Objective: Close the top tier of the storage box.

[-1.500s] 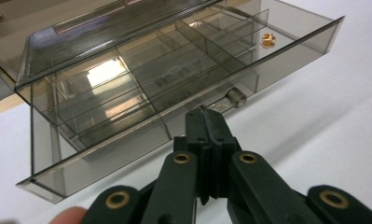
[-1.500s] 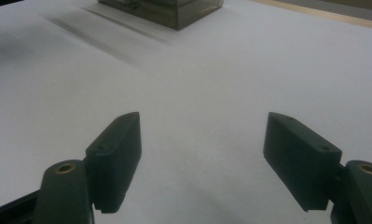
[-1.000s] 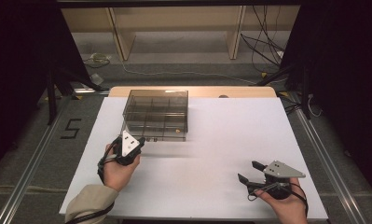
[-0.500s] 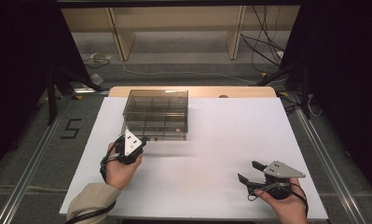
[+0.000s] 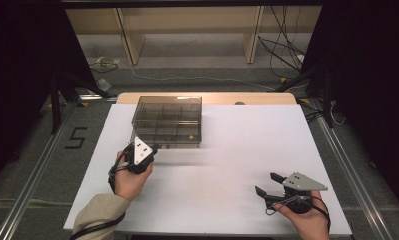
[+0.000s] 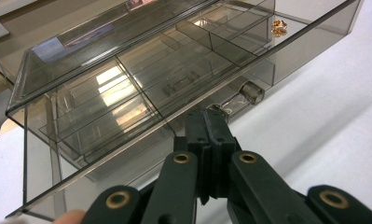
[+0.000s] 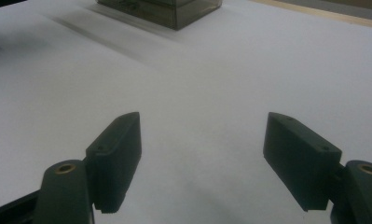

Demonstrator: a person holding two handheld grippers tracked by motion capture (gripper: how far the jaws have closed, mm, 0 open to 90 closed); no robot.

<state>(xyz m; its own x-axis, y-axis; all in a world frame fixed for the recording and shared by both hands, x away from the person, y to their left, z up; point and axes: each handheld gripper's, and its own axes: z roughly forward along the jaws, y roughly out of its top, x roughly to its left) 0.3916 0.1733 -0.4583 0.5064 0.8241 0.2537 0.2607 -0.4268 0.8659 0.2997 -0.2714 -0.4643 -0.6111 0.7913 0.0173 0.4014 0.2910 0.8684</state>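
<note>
Holding small orange piece [image 6: 279, 27], compartmented clear box [image 5: 168, 120]

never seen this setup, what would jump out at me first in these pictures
The smoked clear compartment box at the far left of the white table, with a small orange item in one compartment. The left gripper, jaws together, sits at the box's front edge by its clear handle. The right gripper rests open at the near right, away from the box.

Pretty clearly a lab recording setup was used here. A white-covered table [image 5: 227, 150] was framed by dark curtains [image 5: 372, 75] and floor rails [image 5: 34, 170], and loose cables [image 5: 282, 50] were left trailing behind it.
</note>
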